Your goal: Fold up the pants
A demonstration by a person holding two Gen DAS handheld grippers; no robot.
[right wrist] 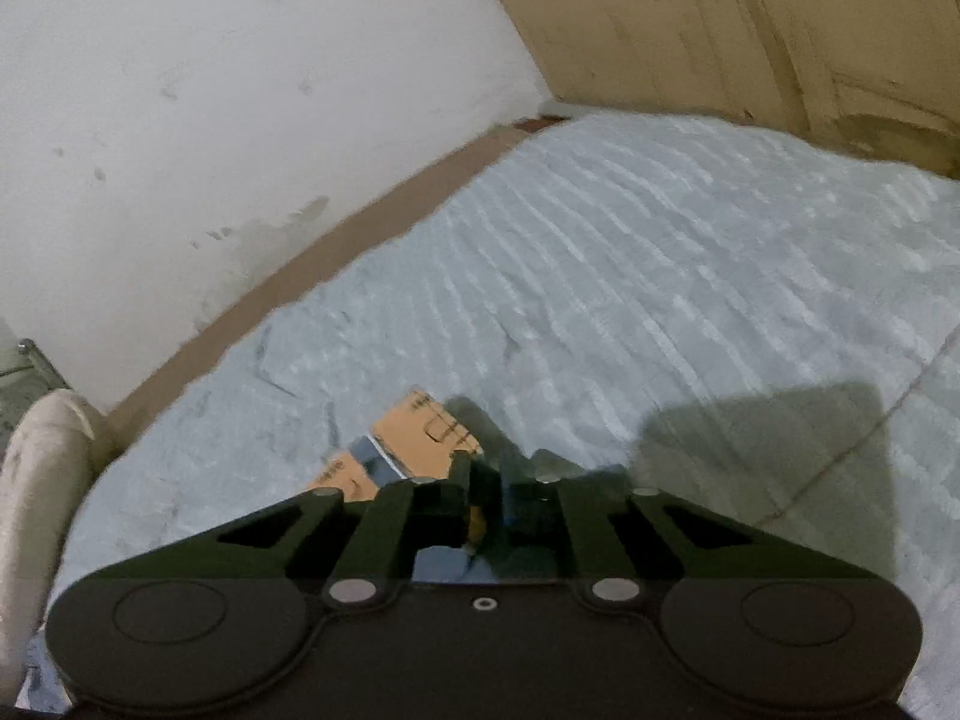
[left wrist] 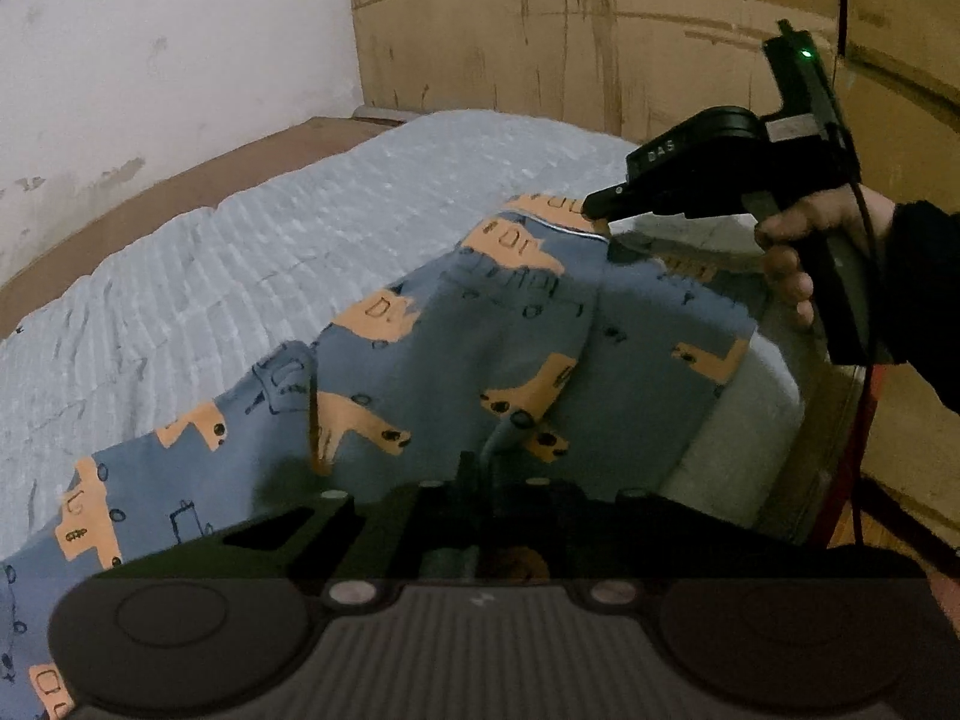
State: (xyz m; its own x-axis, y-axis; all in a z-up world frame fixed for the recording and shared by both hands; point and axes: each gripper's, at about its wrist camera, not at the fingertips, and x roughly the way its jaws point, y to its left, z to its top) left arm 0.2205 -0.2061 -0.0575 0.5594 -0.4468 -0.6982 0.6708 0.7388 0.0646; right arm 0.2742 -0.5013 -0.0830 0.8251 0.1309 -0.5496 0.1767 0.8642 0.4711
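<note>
The pants (left wrist: 456,372) are blue with orange truck prints and lie across a pale quilted bed cover (left wrist: 252,252). My left gripper (left wrist: 480,474) is shut on a fold of the pants at the near edge. My right gripper (left wrist: 606,228), seen in the left wrist view, is shut on the far edge of the pants and lifts it. In the right wrist view the right gripper (right wrist: 486,480) pinches the pants fabric (right wrist: 420,432), of which only an orange and blue corner shows above the bed cover (right wrist: 660,276).
A white wall (left wrist: 168,60) stands to the left and cardboard panels (left wrist: 600,36) stand behind the bed. A brown bed frame edge (right wrist: 300,276) runs along the wall. A white rolled object (right wrist: 42,468) sits at the left.
</note>
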